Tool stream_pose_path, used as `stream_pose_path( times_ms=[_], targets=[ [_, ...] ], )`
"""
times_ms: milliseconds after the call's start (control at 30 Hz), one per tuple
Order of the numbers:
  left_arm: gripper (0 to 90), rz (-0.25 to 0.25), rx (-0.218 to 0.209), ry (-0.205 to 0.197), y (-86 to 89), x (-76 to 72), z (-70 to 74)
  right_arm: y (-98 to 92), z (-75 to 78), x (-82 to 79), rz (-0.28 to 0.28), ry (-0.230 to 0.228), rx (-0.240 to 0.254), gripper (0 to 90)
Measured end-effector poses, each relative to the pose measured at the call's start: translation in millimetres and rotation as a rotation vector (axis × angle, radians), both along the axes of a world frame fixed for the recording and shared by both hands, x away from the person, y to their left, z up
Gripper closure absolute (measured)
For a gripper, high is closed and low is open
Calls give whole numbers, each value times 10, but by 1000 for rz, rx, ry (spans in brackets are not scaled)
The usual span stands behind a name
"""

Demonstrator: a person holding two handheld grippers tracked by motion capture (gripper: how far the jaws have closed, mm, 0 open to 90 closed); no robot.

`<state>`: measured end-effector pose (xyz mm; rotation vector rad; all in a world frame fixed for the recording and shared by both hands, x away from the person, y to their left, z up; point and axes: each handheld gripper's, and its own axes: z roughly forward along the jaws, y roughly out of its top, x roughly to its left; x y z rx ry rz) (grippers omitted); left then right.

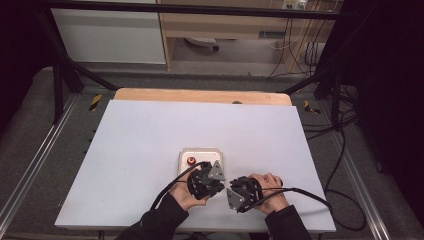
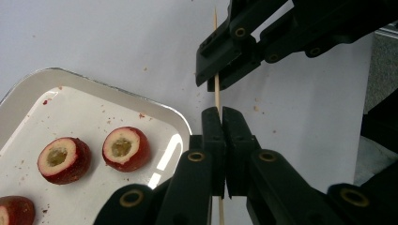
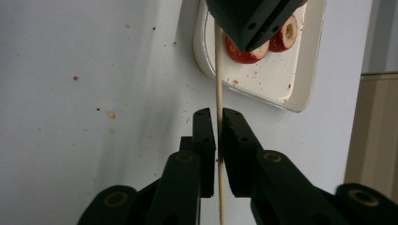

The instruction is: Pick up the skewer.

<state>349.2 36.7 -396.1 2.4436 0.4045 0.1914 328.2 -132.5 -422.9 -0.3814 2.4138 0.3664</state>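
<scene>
Two hand-held grippers are seen over the white surface (image 1: 150,150): the left hand-held gripper (image 2: 219,115) and the right hand-held gripper (image 3: 218,117). One thin wooden skewer (image 2: 217,91) is counted, one white tray (image 2: 28,89), and three cored red fruit pieces (image 2: 126,148) on that tray in the left gripper view.

The jaws of the left hand-held gripper are closed tight on the skewer, which is clamped between their tips. The jaws of the right hand-held gripper are drawn almost together around the same skewer, which is pinched between them just ahead of the left one's tips.

The skewer's long axis runs straight along the jaws of both hand-held grippers, so it is spanned from one to the other; its pointed end is seen beyond the right hand-held gripper in the left gripper view. The tray lies just beside the left hand-held gripper, on its left.
</scene>
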Motion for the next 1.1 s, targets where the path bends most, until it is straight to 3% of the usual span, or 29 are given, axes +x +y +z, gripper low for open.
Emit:
stream_pose_path(
  times_ms=[133, 400, 567, 633, 667, 800, 1100],
  targets=[
    [883, -3, -1, 1, 3, 5, -4, 10, -2, 6, 23, -21, -17, 883],
    [876, -5, 3, 14, 4, 29, -11, 4, -7, -12, 11, -22, -28, 891],
    [804, 9, 23, 45, 61, 71, 7, 0, -21, -13, -3, -44, -74, 890],
    [795, 16, 40, 61, 86, 89, 7, 7, -20, -17, -7, -53, -85, 890],
    [793, 11, 68, 89, 89, 104, -4, 11, -18, -16, -8, -59, -92, 890],
    [813, 5, 114, 109, 59, 107, -41, 41, -15, -8, 11, -82, -122, 890],
    [865, -19, 164, 127, -57, 92, -88, 85, -32, -54, 38, -105, -154, 889]
  ],
)
